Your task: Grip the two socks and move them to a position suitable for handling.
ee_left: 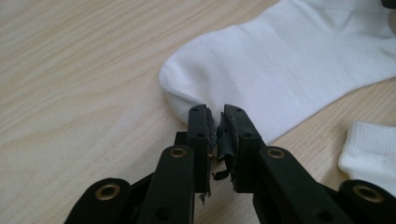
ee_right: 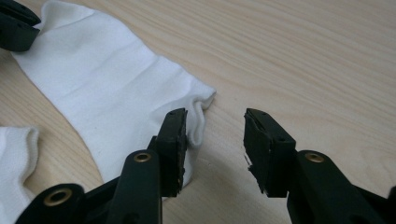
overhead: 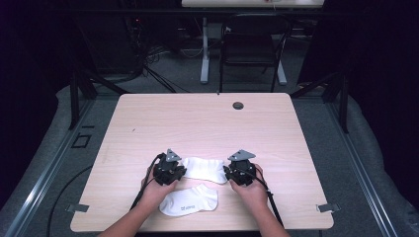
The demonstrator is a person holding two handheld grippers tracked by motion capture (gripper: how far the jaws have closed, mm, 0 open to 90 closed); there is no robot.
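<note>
Both grippers are black with brass-ringed screws, grey three-cornered top plates, trailing black cables.

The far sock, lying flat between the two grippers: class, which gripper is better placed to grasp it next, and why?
Probably the left gripper: its nearly closed jaws sit right at the far sock edge. The right gripper stands open, with one jaw by the sock's corner and nothing between the jaws.

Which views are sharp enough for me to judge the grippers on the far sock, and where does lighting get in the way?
High view: table evenly lit, room beyond dark, far sock bleached white. Left gripper view: sock toe crisp, left gripper nearly closed at its edge, jaw bases soft. Right gripper view: right gripper clearly open beside the cuff, folds readable, no glare.
</note>
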